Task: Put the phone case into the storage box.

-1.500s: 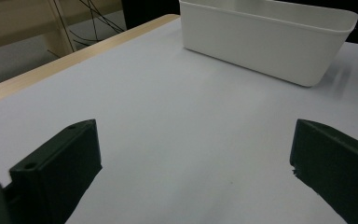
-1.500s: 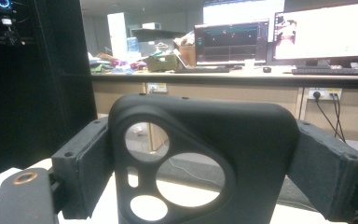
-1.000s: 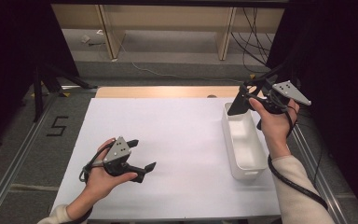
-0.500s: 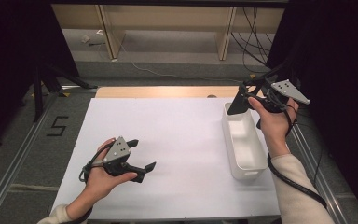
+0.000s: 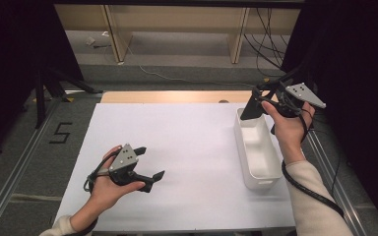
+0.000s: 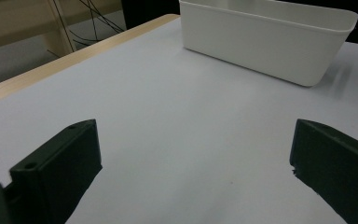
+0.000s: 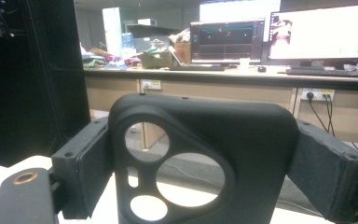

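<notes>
A matte black plastic piece [image 7: 200, 158], flat with rounded corners and pierced by round and curved openings, is being clamped between the felt-like pads of the right gripper [image 5: 265, 102], whose jaws are standing wide against its two edges. In the high view it is being held above the far end of a smooth white plastic bin [image 5: 257, 147], long and narrow with rounded corners, which is sitting on the right side of the white sheet covering the table [image 5: 187, 142]. The left gripper [image 5: 145, 167] is being rested low over the sheet near the front left, its blocky black jaws spread apart with nothing between them.
</notes>
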The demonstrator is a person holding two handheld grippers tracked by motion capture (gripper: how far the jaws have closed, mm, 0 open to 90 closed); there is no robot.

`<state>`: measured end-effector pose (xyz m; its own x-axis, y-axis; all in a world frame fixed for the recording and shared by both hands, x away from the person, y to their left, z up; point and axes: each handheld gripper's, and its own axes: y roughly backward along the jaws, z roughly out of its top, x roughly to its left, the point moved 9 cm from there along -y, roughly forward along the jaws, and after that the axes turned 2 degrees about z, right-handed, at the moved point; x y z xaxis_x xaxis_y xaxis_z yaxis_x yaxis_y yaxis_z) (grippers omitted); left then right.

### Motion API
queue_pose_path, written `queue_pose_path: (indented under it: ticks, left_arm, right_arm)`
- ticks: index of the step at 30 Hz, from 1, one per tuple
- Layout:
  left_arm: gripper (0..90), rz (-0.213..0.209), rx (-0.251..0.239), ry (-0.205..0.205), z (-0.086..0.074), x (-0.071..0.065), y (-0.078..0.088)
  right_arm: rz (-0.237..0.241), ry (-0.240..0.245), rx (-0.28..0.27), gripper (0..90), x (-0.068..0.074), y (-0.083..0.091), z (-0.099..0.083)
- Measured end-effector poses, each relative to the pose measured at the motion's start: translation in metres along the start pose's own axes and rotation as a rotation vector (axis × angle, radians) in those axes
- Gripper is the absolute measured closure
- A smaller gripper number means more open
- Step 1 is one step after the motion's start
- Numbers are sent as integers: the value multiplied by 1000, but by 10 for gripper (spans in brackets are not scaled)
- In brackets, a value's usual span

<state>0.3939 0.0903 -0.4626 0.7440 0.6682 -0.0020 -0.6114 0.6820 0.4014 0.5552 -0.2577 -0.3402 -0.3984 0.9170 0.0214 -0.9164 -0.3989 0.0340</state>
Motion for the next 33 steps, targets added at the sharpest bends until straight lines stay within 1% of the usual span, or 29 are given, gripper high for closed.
queue_pose_path:
  ticks: [1,33]
  left_arm:
    - [16,0,0,0,0,0,0]
    - [16,0,1,1,0,0,0]
  right_arm:
    - [1,0,6,154,0,0,0]
    - [-14,11,7,154,-6,-9,-2]
